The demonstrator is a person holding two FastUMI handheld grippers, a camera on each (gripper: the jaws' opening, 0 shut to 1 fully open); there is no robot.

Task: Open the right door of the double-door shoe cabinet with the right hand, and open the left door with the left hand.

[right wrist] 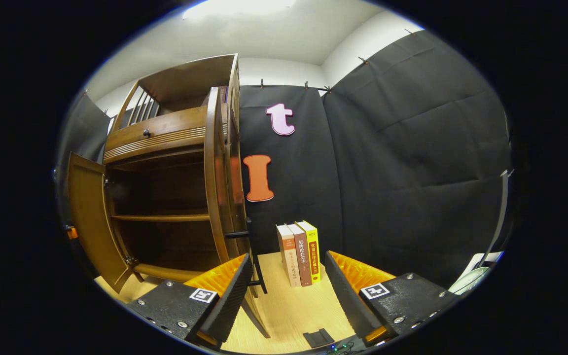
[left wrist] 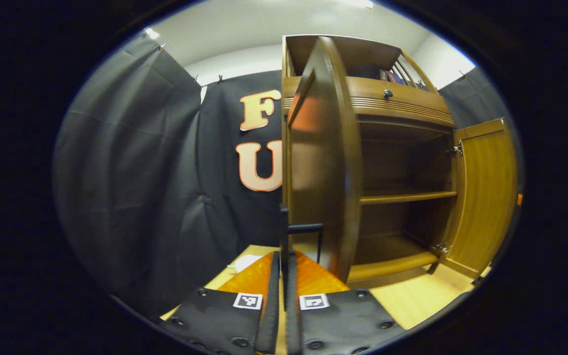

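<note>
Gripping the left door's dark handle point(left wrist: 300, 235) between the closed-up left gripper point(left wrist: 282, 296), holding the right gripper point(right wrist: 284, 286) spread apart just beside the swung-out right door point(right wrist: 220, 182).

White object point(right wrist: 476, 276) at right edge, cut off; book spine text point(right wrist: 301, 259) too small.

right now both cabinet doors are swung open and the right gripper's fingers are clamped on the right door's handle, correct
Not quite: both doors are open, but the right gripper clamps nothing. The right gripper view shows its fingers spread apart, with the right door's handle beyond its left finger, untouched.
</note>
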